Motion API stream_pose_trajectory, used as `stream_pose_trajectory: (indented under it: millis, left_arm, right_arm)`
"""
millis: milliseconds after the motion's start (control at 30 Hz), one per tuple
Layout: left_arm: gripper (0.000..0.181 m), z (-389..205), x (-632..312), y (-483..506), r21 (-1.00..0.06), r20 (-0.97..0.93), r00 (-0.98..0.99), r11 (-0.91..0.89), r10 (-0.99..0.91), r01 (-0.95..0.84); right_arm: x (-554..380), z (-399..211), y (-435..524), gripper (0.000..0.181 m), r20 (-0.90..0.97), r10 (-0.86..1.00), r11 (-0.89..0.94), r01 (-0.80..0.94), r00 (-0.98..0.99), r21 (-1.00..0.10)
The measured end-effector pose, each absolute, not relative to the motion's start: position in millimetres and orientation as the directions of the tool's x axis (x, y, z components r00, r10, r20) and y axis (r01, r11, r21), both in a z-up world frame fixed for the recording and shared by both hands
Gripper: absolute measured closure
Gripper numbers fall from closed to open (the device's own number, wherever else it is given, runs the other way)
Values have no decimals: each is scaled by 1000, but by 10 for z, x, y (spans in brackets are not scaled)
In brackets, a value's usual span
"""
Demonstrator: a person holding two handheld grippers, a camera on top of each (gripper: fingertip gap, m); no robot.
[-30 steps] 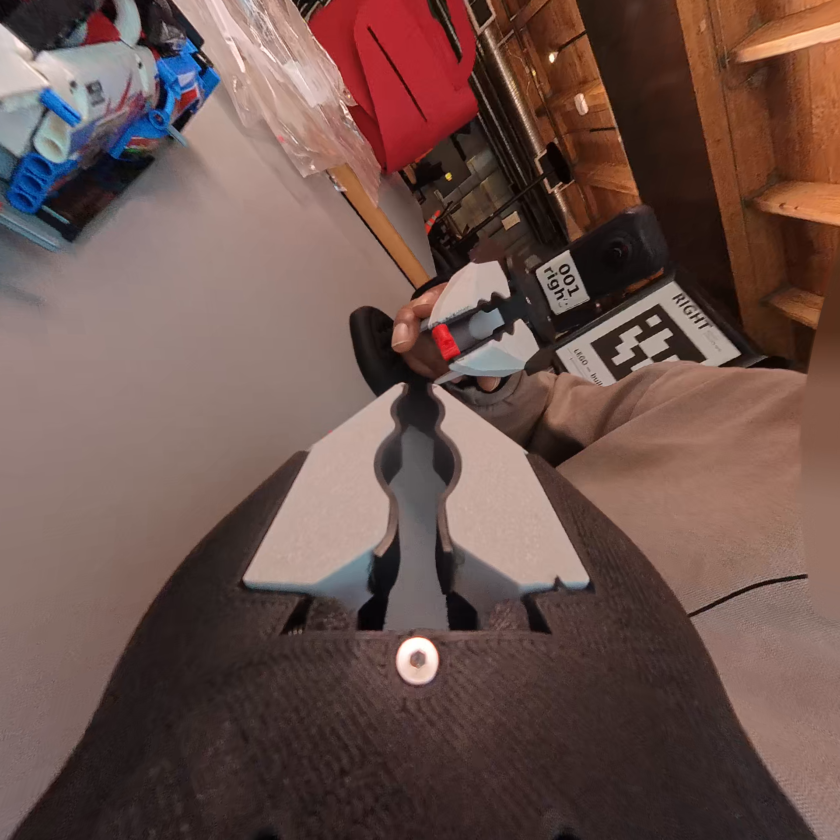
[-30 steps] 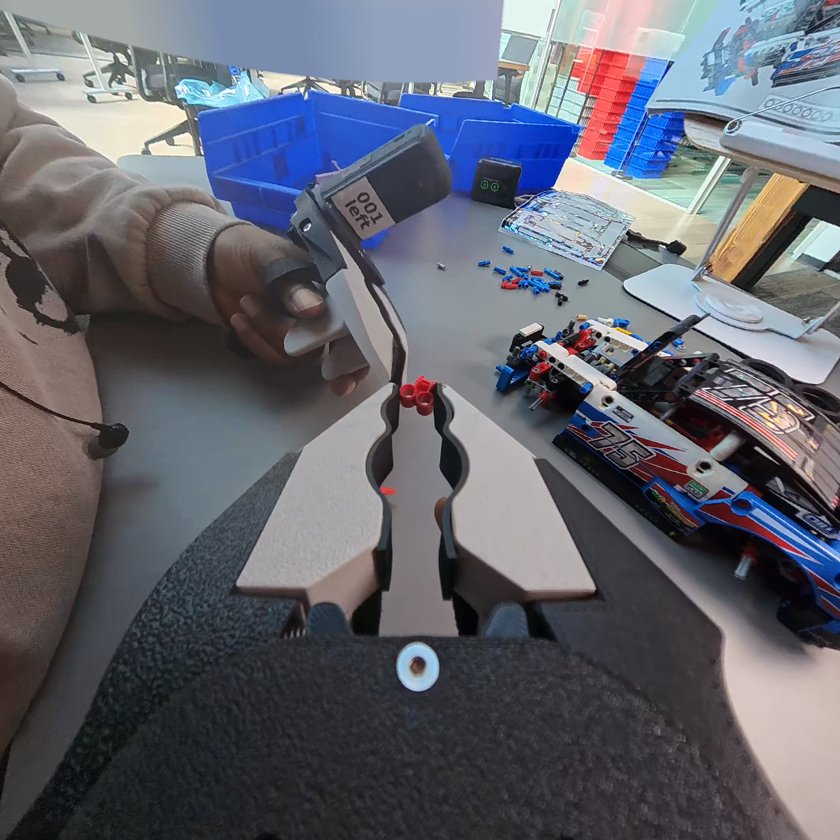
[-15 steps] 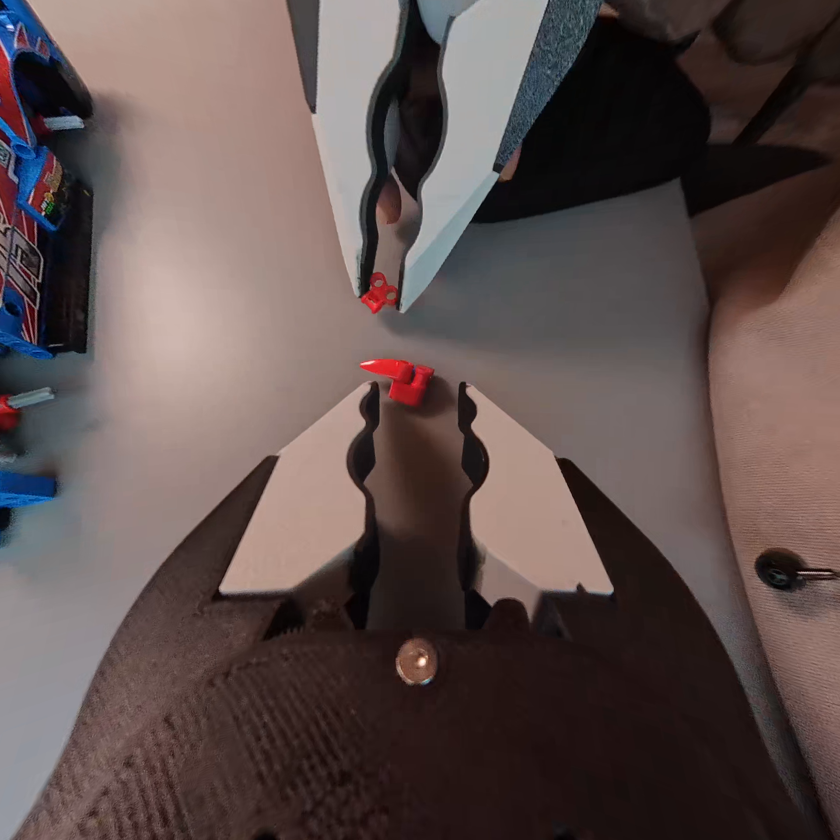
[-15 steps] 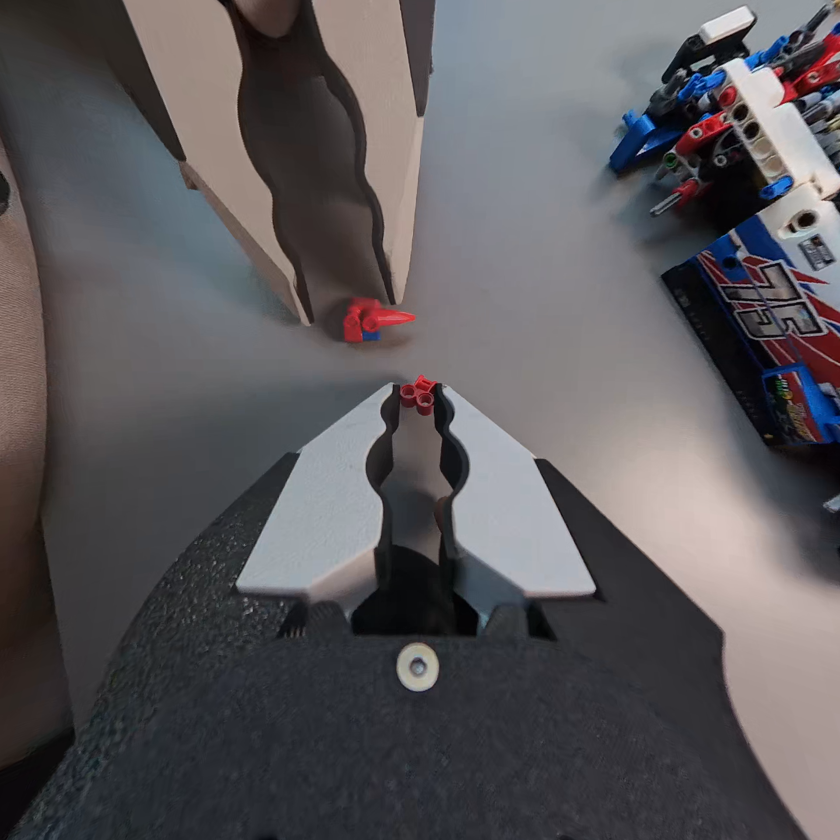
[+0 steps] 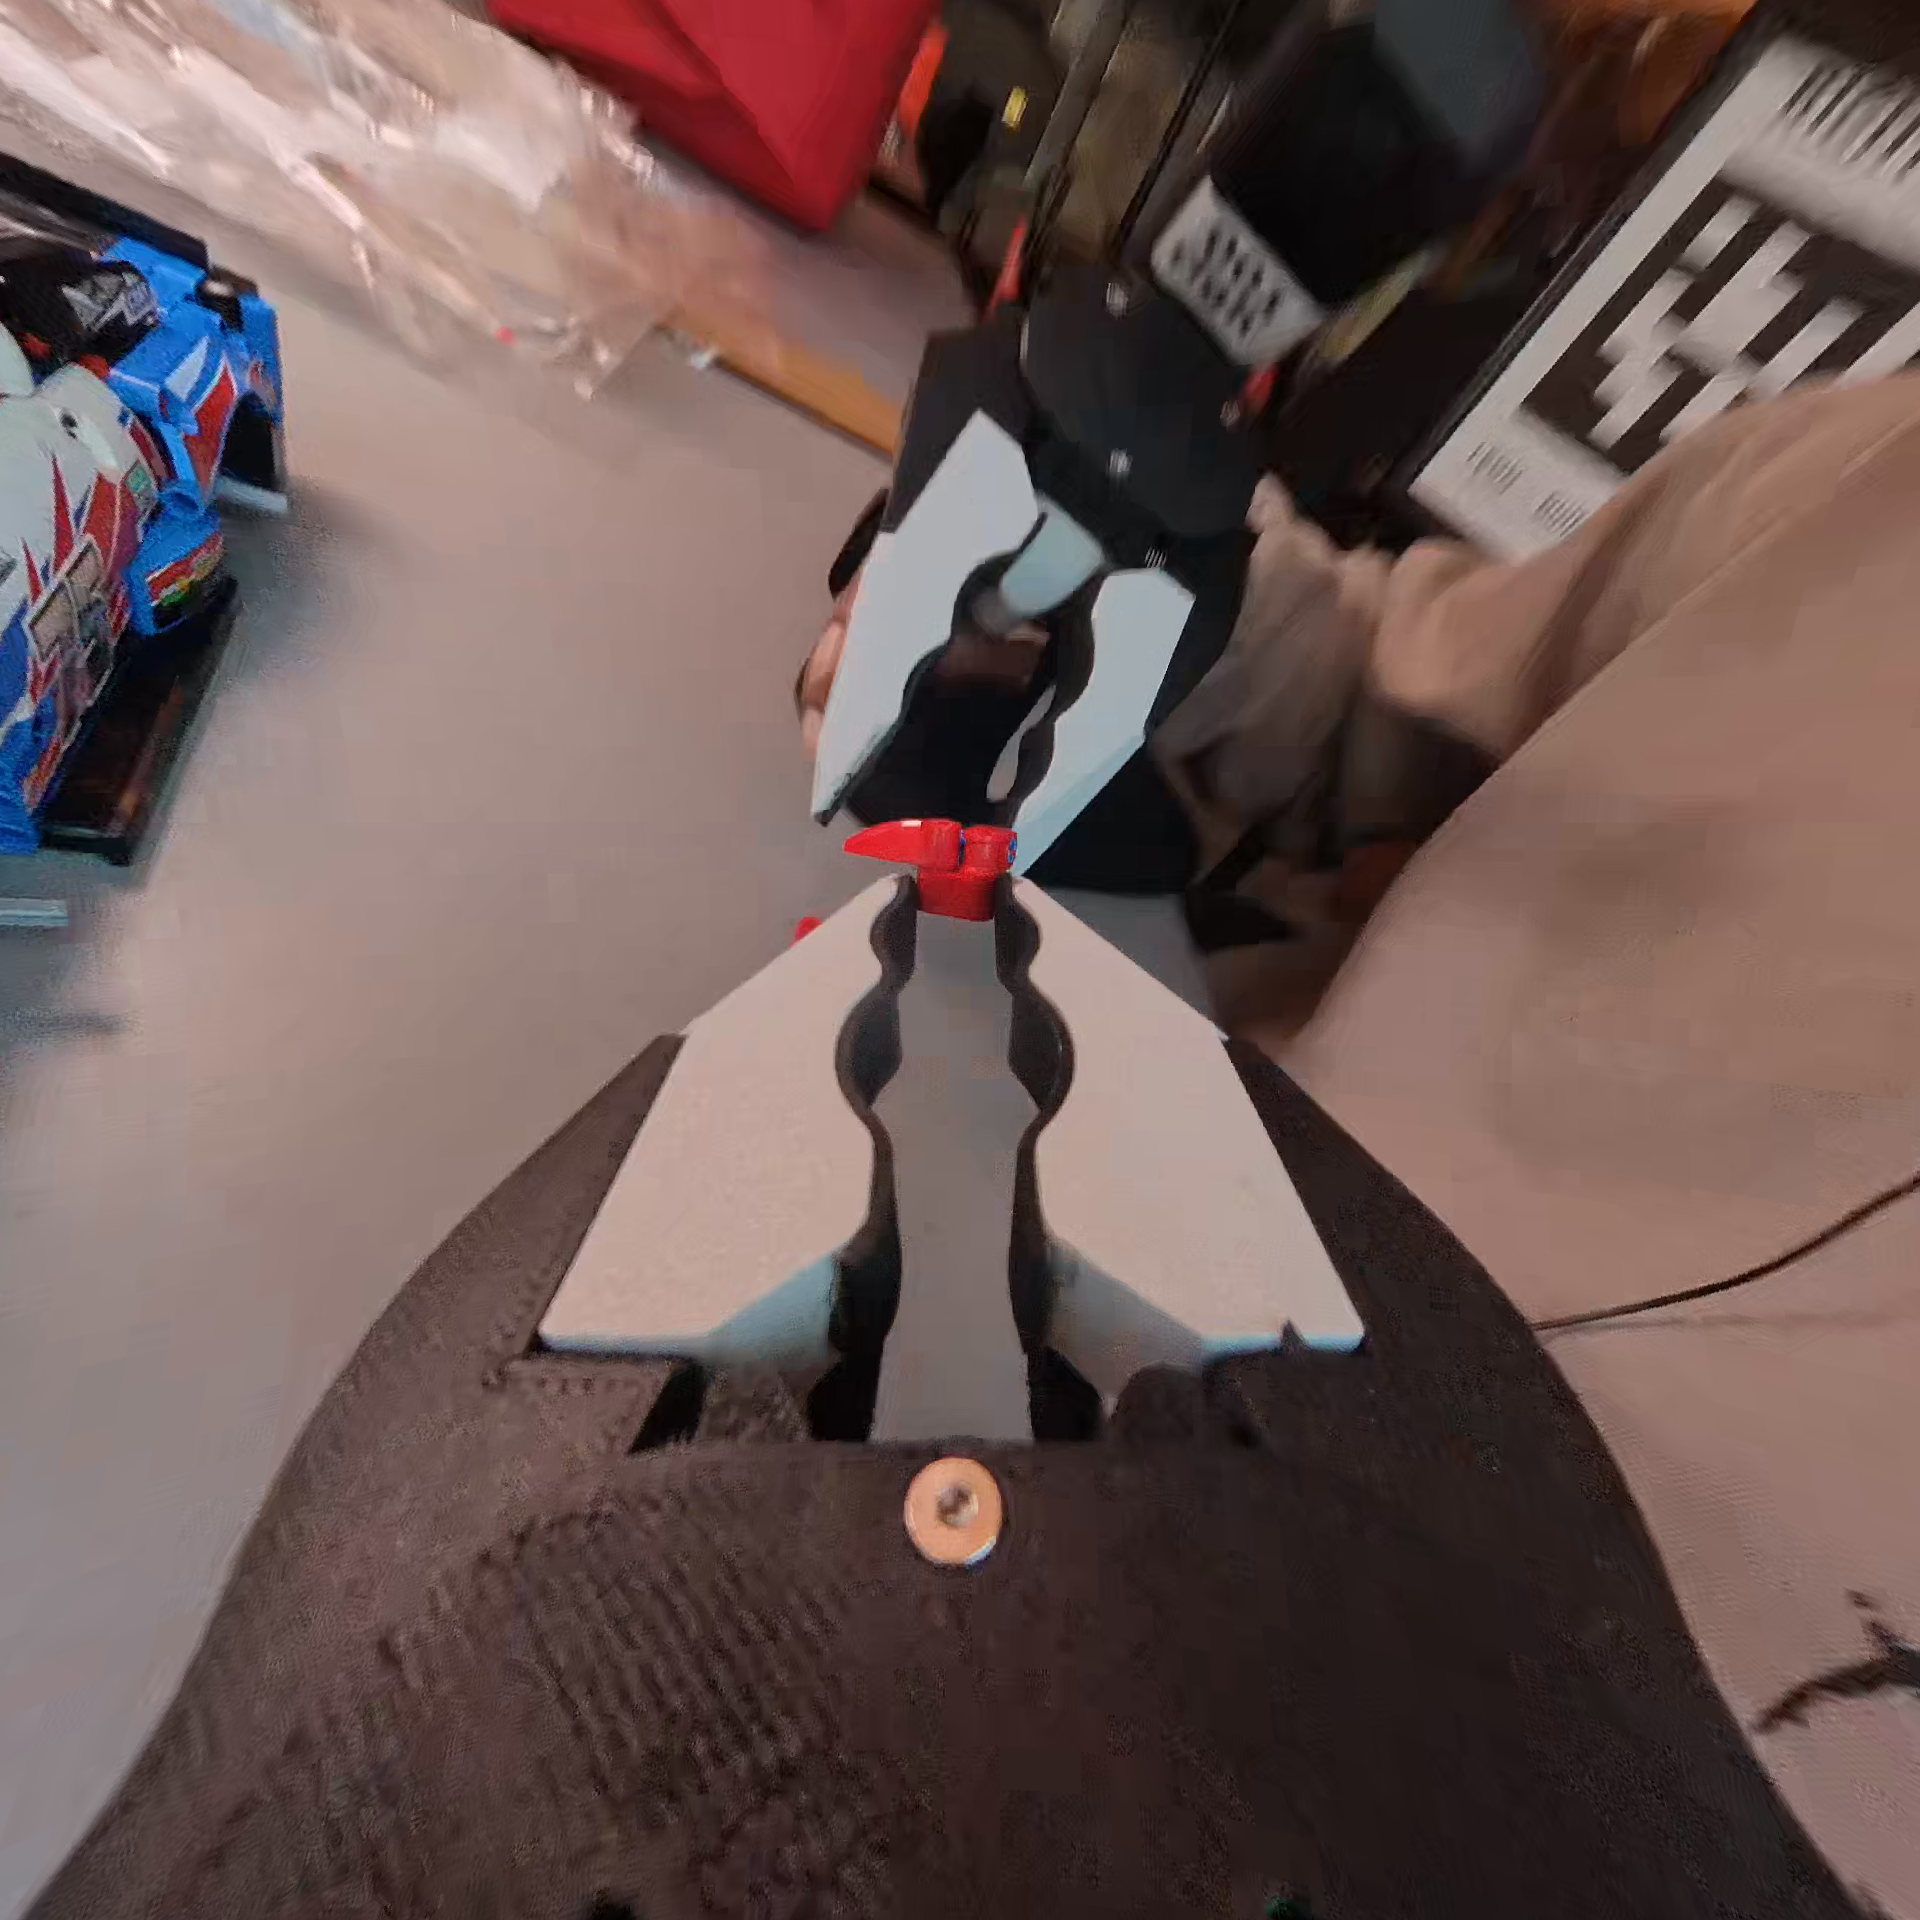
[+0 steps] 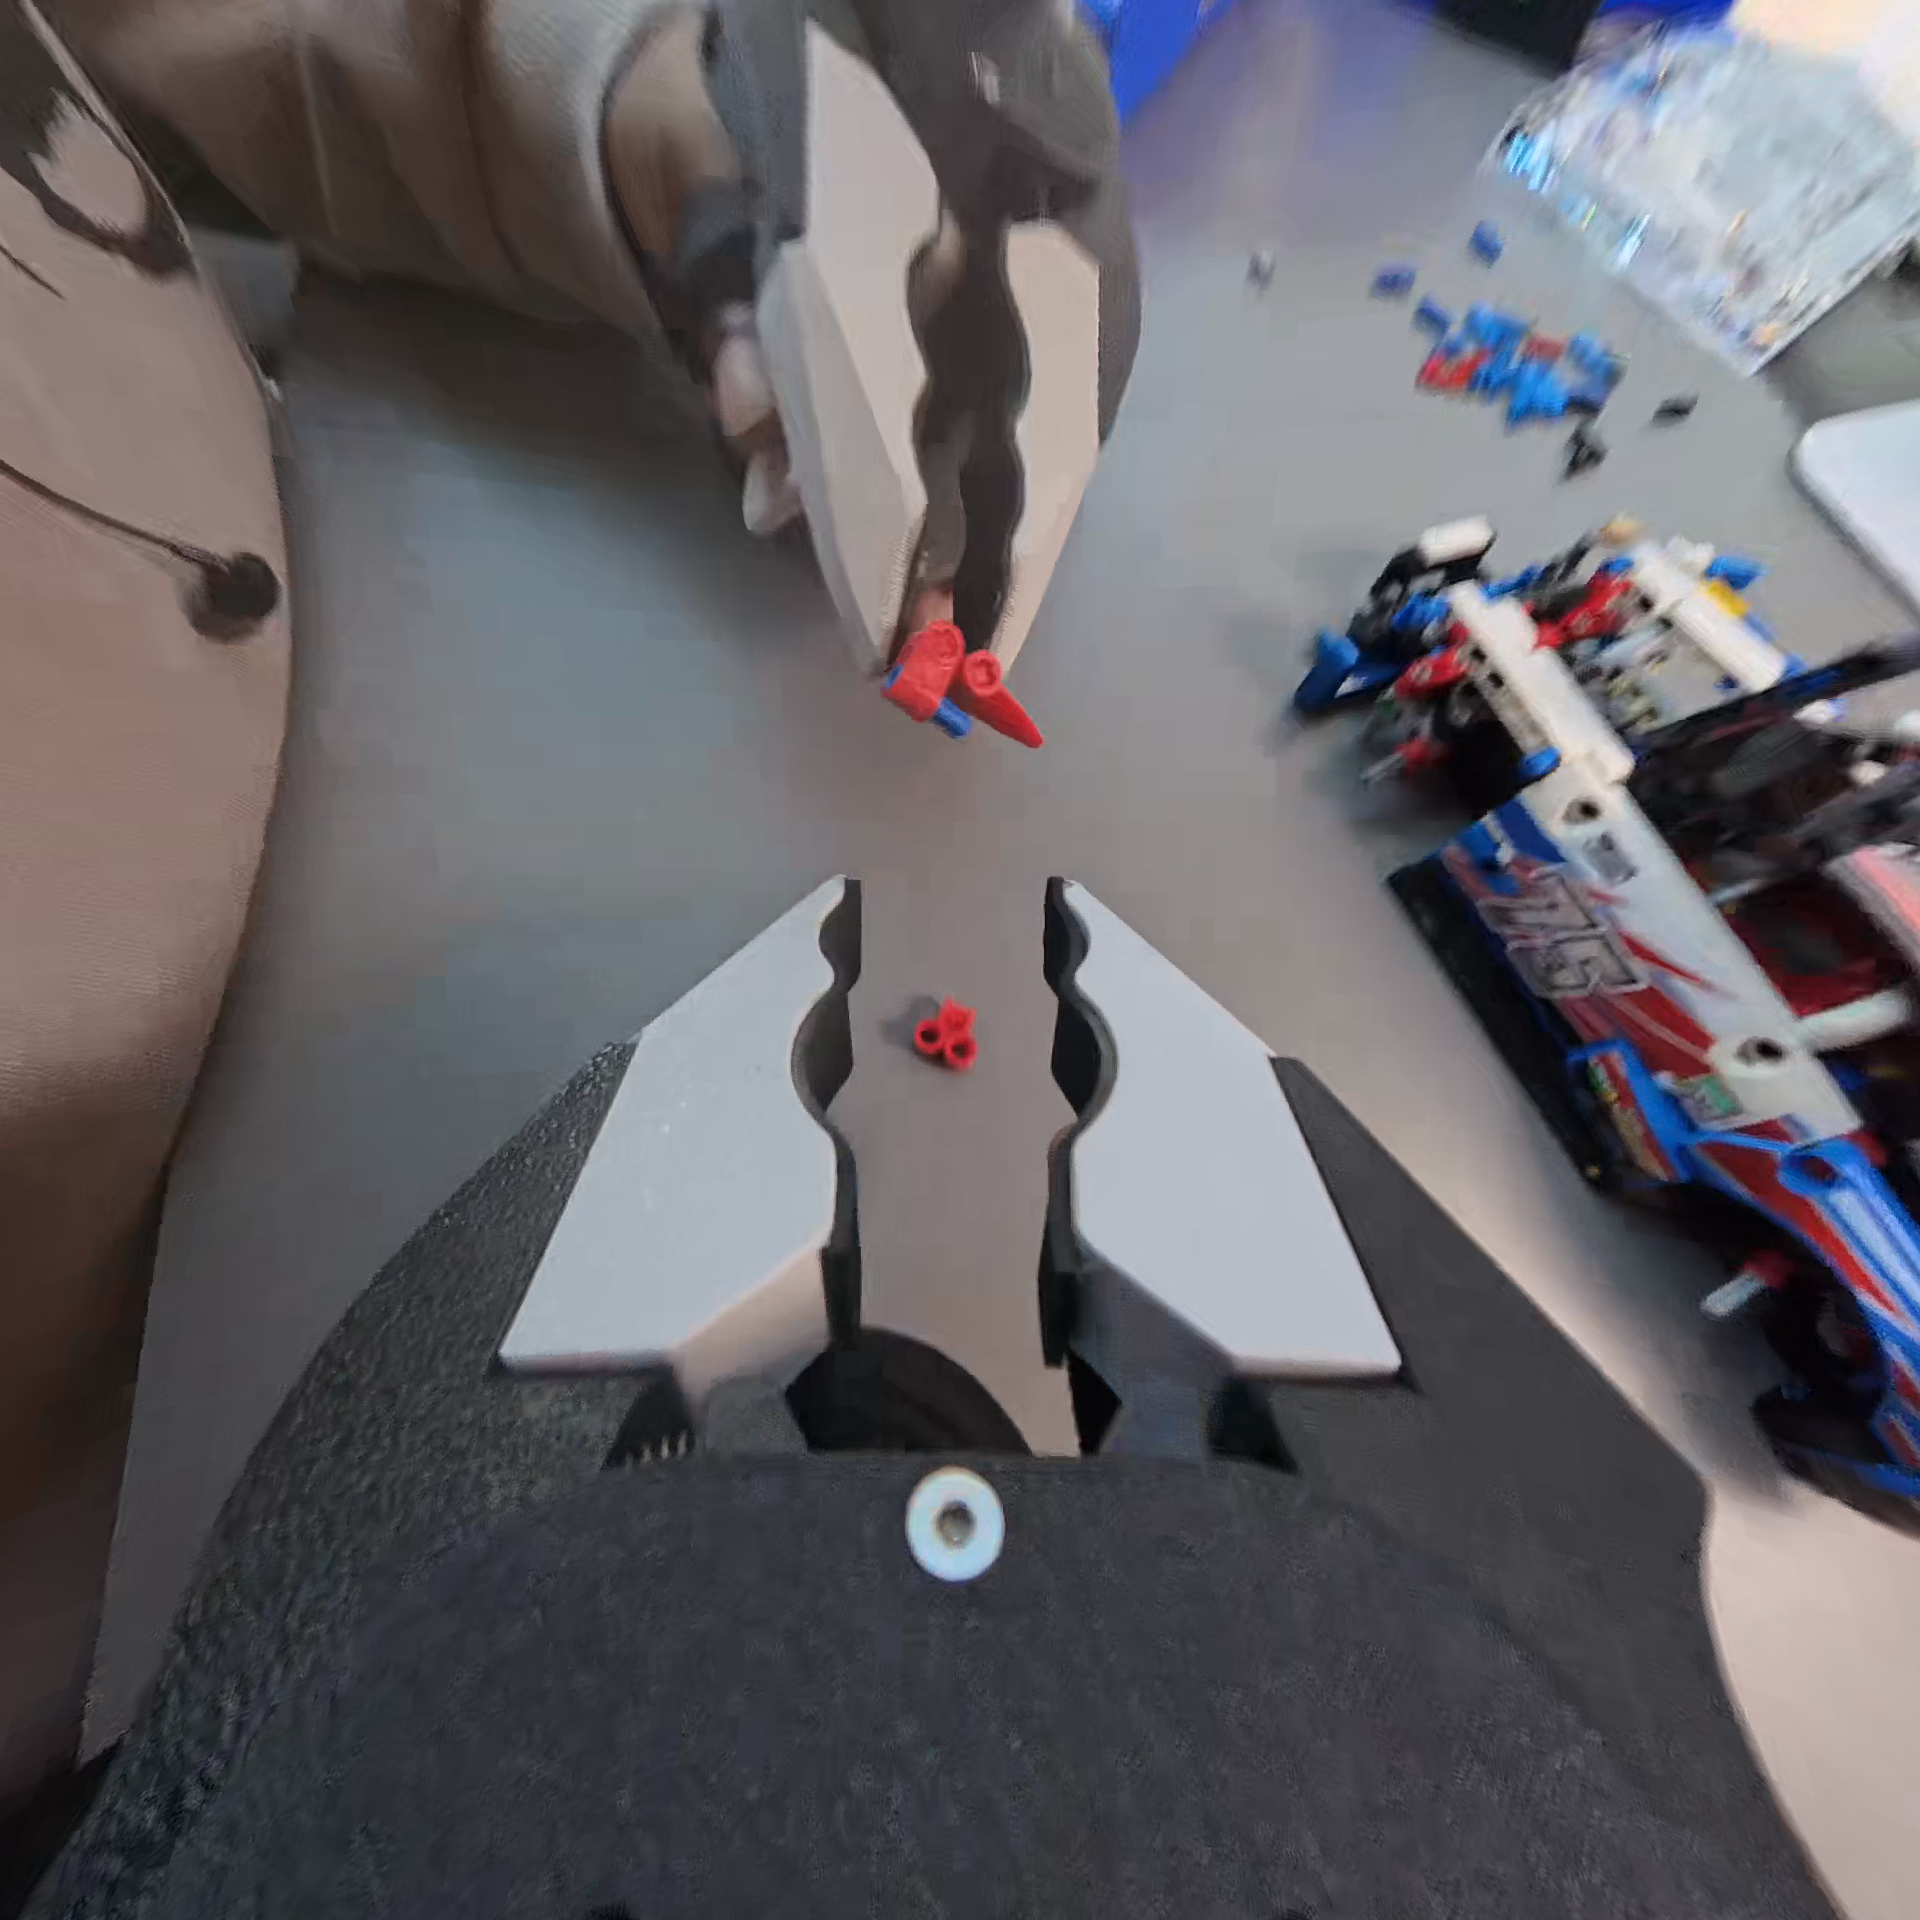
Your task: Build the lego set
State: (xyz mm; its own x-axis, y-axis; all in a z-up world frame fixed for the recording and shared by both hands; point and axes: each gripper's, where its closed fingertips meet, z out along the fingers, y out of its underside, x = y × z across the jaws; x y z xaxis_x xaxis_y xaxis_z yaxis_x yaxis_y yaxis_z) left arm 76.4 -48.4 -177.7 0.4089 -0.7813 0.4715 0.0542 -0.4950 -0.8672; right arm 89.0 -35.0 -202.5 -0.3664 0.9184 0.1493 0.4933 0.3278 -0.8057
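My left gripper [image 5: 954, 888] is shut on a red pointed lego piece [image 5: 940, 857] with a blue pin in it, held at the fingertips above the grey table. The right wrist view shows the same piece [image 6: 961, 691] in the left gripper [image 6: 940, 649]. My right gripper [image 6: 953, 894] is open and empty. A small red connector [image 6: 945, 1032] lies on the table between its fingers. The right gripper [image 5: 925, 821] also shows in the left wrist view, open, just beyond the held piece.
The blue, white and red lego car [image 6: 1662, 935] sits on the table to the right; it is at the left in the left wrist view [image 5: 104, 520]. Loose small pieces [image 6: 1507, 353] and a clear plastic bag [image 6: 1714, 187] lie farther back. A person's beige sleeve [image 6: 135, 727] borders the table. The grippers are tip to tip, or close to it.
My left gripper has shut on the red pointed piece and lifted it off the table. My right gripper has opened and the small red connector now lies on the table.
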Motion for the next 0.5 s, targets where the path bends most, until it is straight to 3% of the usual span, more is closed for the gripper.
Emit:
stream_pose_trajectory:
  millis: [67,200,367,500]
  left_arm:
    - [169,-1536,673,-485,-826,563,297,-515,-771,229]
    - [169,-1353,630,-498,-790,595,217,-513,-774,336]
    - [169,-1283,639,-522,-689,684,96,-597,-723,411]
    - [169,-1281,639,-539,-665,705,73,-623,-705,412]
  right_arm:
    - [815,-1723,-411,151,171,928,291,360,-330,-886]
    - [646,-1358,-438,159,231,953,264,169,-194,-949]
    - [558,-1242,-504,174,535,833,549,96,-140,-830]
    - [555,-1249,-518,176,585,786,613,118,-200,-782]
